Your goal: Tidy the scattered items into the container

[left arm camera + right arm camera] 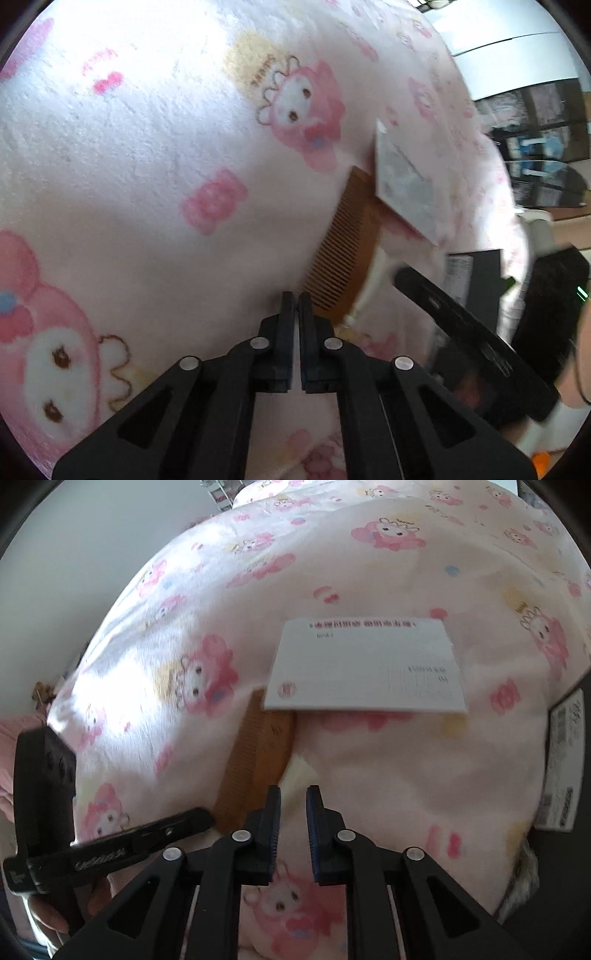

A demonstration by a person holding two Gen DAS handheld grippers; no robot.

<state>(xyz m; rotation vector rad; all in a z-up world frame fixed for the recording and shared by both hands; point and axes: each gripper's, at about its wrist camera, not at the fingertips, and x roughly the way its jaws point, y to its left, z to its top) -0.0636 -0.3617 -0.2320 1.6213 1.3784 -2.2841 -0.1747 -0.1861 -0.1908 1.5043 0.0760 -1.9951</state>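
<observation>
The left gripper (296,295) has its fingers pressed together, empty, beside the brown wooden fine-toothed comb (341,254); the right gripper (293,794) stands narrowly parted, empty. Closed fingers risk pushing the comb under the white printed card (364,668).

L gripper (297,295) jaws closed w/ nothing btwn them, tips just above the pink cartoon-print blanket (147,177), right beside the near end of a brown comb (343,258). Comb's far end is tucked under a tilted white card (402,188) twd the blanket's right edge. R gripper (406,275), blurred, comes in from the right, just beside the comb.
</observation>
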